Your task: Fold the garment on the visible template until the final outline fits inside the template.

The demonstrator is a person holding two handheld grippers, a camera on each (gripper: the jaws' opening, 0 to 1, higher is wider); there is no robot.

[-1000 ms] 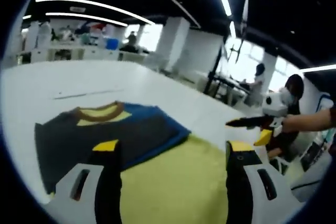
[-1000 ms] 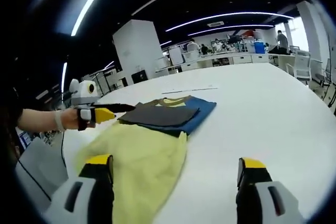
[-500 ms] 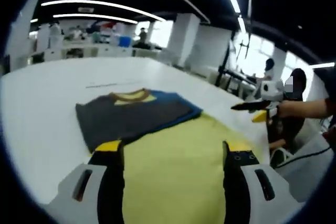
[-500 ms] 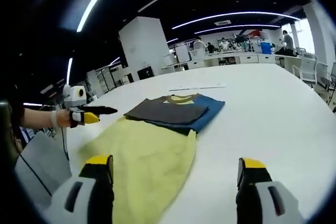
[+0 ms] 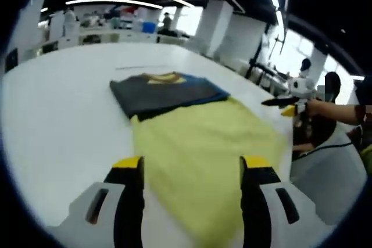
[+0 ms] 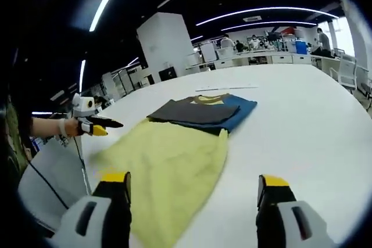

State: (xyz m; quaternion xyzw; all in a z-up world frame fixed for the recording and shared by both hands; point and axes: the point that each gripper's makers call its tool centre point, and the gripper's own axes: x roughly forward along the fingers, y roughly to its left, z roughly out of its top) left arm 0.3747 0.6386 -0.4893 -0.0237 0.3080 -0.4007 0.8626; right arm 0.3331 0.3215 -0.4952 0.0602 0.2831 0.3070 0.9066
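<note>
The yellow garment (image 5: 203,149) lies spread flat on the white table (image 5: 52,120), its near edge reaching down between the jaws in the left gripper view; in the right gripper view it (image 6: 165,169) sits left of centre, its near corner by the left jaw. Just beyond its far edge, touching or slightly overlapping it, is a folded stack (image 5: 165,90): a dark grey layer on top, a blue layer showing along the right side, and a brown-and-yellow collar (image 5: 157,77) at the far end; same stack (image 6: 203,110) seen from the other side.

Left gripper (image 5: 192,169): jaws wide apart, yellow tips clear of each other, holding nothing (cloth passes under the gap, contact cannot be told). Right gripper (image 6: 192,187): jaws likewise wide apart and empty, above the table near the garment's edge. Each gripper also appears in the other's view, held out by a hand at the garment's far side (image 5: 285,104) (image 6: 96,126); jaw spacing there is too small to read.

Surroundings: a thin pale line (image 5: 136,67) on the table beyond the stack; desks and seated people in the far background (image 5: 325,94); a white pillar (image 6: 165,45); ceiling strip lights; nothing lies between either gripper and the garment.
</note>
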